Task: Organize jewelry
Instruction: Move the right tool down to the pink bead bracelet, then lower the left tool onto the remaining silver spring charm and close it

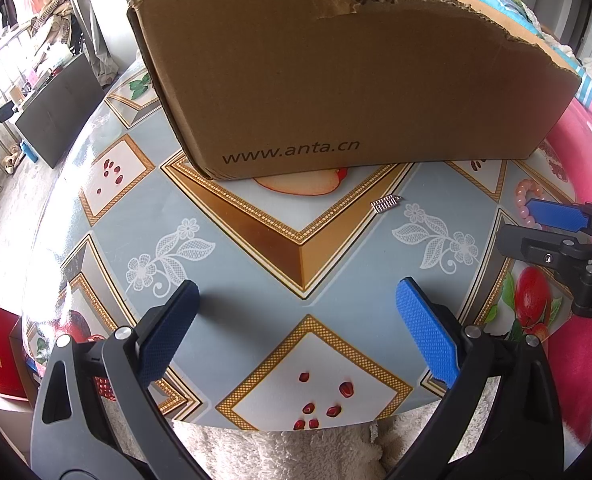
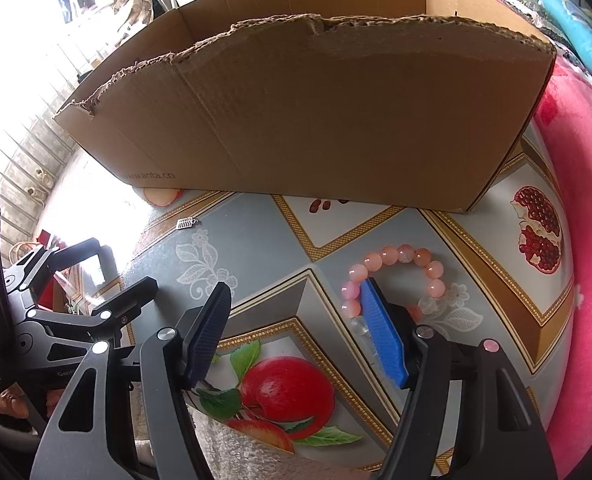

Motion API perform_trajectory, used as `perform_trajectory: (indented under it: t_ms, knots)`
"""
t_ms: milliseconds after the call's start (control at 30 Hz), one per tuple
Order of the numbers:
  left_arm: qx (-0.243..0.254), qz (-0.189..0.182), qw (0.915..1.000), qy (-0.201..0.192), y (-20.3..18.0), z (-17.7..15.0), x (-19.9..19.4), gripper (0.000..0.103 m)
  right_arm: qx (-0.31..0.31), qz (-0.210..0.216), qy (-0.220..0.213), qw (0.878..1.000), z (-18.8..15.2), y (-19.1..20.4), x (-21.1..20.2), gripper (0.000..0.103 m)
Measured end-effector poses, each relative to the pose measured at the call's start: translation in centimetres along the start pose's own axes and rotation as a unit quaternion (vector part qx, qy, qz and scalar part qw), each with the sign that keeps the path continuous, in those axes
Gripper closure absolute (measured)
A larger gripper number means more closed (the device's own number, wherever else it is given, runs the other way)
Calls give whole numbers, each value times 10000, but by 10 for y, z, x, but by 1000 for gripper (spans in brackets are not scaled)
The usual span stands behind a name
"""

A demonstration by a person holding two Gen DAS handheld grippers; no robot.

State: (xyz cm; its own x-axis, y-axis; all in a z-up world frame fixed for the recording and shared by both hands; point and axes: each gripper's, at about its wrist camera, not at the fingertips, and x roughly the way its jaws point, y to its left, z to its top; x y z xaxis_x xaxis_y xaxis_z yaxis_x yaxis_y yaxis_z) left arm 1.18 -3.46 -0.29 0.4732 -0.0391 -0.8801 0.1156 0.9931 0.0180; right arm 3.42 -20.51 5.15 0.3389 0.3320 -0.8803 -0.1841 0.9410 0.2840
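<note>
A pink bead bracelet (image 2: 396, 276) lies on the patterned table, its ring partly hidden behind the blue right finger (image 2: 384, 336) of my right gripper (image 2: 296, 320). That gripper is open, hovering over the table with nothing between its pads. A small silver comb-shaped charm (image 1: 385, 203) (image 2: 186, 223) lies near the front wall of the torn cardboard box (image 1: 336, 80) (image 2: 316, 112). My left gripper (image 1: 296, 320) is open above bare table, with nothing in it. The bracelet (image 1: 526, 200) shows at the right edge of the left wrist view, beside the right gripper's fingertips (image 1: 556, 214).
The table (image 1: 256, 240) has a glossy fruit-and-diamond cover and a white fluffy cloth (image 1: 296, 456) at its near edge. A pink blanket (image 2: 584, 240) lies to the right. To the left are a dark board (image 1: 62, 116), a red bag (image 1: 2, 352) and clutter on the floor.
</note>
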Motion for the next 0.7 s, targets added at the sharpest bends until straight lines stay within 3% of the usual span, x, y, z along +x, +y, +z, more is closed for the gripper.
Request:
perform_trajectory:
  t_ms: [333,533,567,600,700]
  knots:
    - [256,-154,9993,-216,3,3,-1,8,51,34,-47,10000,0,-2,-1,38]
    - [454,-872,9921,-782,6,11,-11,9,117,126,-105,9998,-2,-8,-3,38]
    - [537,-996,9900,-841,5,15,-11,14,124,137,-112,9998,-3,-9,-3,38]
    - [604,-1085,9885,-867,5,18,-11,28,130,159,-120,9997,-3,-11,-4,38]
    - [832,-1373,9831,-879,1,29,-6,43,146,206,-144,9996,-4,-15,-5,38]
